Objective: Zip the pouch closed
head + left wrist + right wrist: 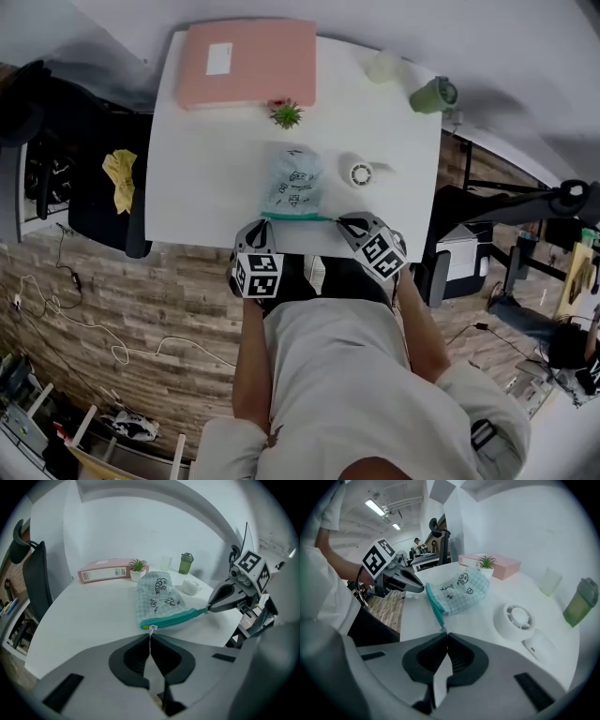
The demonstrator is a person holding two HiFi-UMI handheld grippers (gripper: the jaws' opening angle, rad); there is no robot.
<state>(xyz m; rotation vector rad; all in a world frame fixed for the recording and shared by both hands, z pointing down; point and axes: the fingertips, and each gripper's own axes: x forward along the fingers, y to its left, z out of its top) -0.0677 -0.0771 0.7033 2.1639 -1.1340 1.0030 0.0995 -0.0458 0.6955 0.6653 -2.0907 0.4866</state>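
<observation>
At the white table's [187, 187] near edge, before the potted plant [287, 114], lies a mint-checked pouch [292, 183] with black doodles and a teal zip [298, 218]. The left gripper [151, 637] clamps the pull [152, 628]; the right gripper [444, 633] pinches the pouch's opposite corner.

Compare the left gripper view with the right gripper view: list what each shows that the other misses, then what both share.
Only the left gripper view: the white zipper pull clamped in the shut left gripper, and the right gripper pinching the checked pouch at its teal end. Only the right gripper view: the person's arm, ceiling lights, and the grille of the small white fan. Both: the pouch, potted plant, pink binder, green bottle.
</observation>
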